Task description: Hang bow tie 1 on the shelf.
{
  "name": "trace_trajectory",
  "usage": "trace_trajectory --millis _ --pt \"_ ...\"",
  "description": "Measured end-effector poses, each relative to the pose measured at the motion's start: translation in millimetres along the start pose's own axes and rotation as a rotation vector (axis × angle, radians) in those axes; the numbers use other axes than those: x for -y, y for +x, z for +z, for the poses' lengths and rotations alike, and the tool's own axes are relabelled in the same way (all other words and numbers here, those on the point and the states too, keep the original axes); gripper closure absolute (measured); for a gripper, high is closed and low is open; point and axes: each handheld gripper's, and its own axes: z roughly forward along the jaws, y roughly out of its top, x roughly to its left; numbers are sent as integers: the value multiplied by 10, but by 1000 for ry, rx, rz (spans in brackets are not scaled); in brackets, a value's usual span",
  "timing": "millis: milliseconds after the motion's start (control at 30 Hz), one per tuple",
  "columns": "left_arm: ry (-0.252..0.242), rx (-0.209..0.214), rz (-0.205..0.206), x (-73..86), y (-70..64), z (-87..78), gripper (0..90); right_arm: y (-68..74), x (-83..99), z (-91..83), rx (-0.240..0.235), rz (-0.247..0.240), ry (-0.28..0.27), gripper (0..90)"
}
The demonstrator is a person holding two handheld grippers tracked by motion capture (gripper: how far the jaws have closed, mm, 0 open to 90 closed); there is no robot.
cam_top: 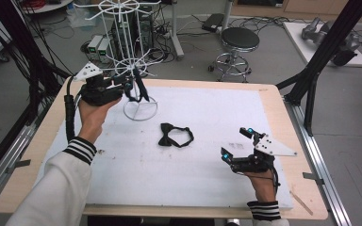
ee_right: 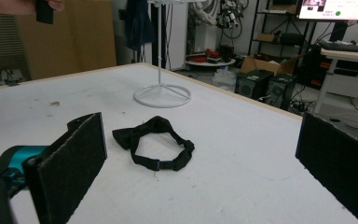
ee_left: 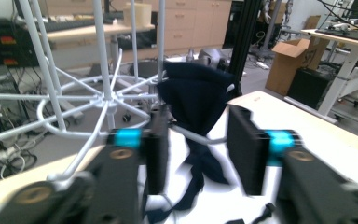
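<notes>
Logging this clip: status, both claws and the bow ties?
Left claw open at dark bow tie hanging on white rack. Right claw open, empty. Second bow tie on table, unobstructed.

Grey floor (cam_top: 264,70), black stool (cam_top: 240,39), tangled cables (cam_top: 165,28), wood cabinets (ee_left: 186,23).

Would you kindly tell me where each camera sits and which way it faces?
High view: above the person's side, looking forward and down on the table; both forearms, left claw and right claw show.
Left gripper view: rides the left claw, facing the white wire rack and the dark bow tie hanging on it.
Right gripper view: rides the right claw, facing the black bow tie on the table.
All three share the rack.
</notes>
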Motion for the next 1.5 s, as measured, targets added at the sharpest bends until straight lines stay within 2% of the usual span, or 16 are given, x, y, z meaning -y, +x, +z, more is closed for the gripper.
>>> trace_trajectory --millis 200,467,533,633,800,900,967,1067,1100,1167,1233,1367,1500 --pt "-21 32 23 5 -18 -61 390 8 6 6 0 -1 4 11" --pt "-53 67 127 -9 -119 -163 256 18 26 -25 12 -8 -15 11" --pt "-75 68 143 -13 -146 -207 226 23 33 -45 17 -9 -19 11" --pt "-80 67 159 11 -170 -287 166 33 56 -71 36 -21 -24 11" --pt "-98 63 197 106 -164 -451 153 60 130 -104 73 -30 -31 11" --pt "-110 56 198 183 -128 -581 144 68 203 -125 109 -22 -34 11" --pt "-117 46 206 232 -103 -658 144 78 220 -134 139 -11 -17 11" --pt "-127 38 200 300 -65 -755 143 99 203 -150 170 -35 -51 11" --pt "-132 37 198 323 -57 -784 143 115 199 -157 179 -29 -60 11" --pt "-138 34 196 369 -46 -829 143 129 201 -160 194 -29 -63 11" --pt "-142 32 201 410 -40 -865 143 141 251 -170 215 -33 -89 11" --pt "-162 34 201 490 -39 -932 143 142 368 -223 230 -3 -77 11" --pt "-172 26 207 572 -41 -983 143 148 430 -269 260 -42 -102 11"
